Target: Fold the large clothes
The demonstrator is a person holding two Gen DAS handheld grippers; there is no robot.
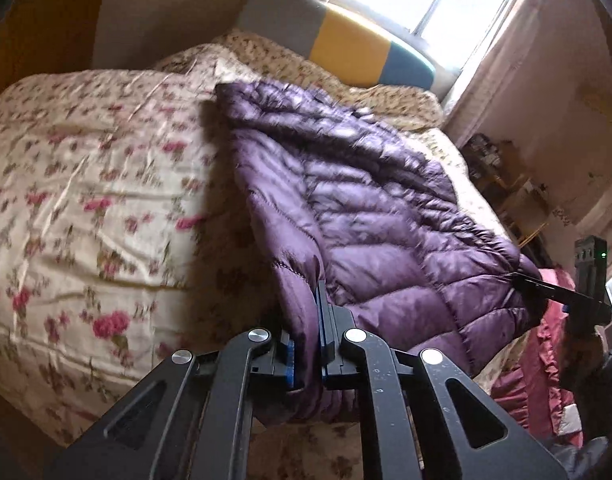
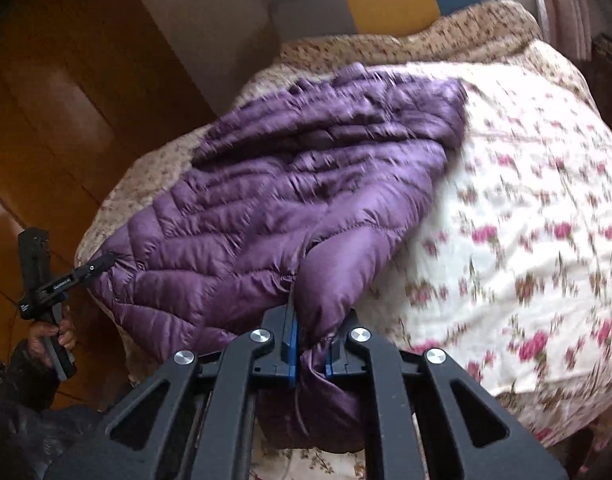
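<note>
While both grips hold, purple jacket (image 1: 369,208) lifted off bed (image 1: 86,184).
Left gripper (image 1: 309,344) and right gripper (image 2: 313,344) each clenched on its hem; folding looks barely begun.

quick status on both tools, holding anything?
Left tool: closed on the purple quilted puffer jacket.
Right tool: closed on the same jacket's other corner.

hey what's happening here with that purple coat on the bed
A person is folding a purple puffer jacket on a floral bedspread. The left gripper and the right gripper are each clamped on a near corner of its edge, lifting that end while the far end lies on the bed.
</note>
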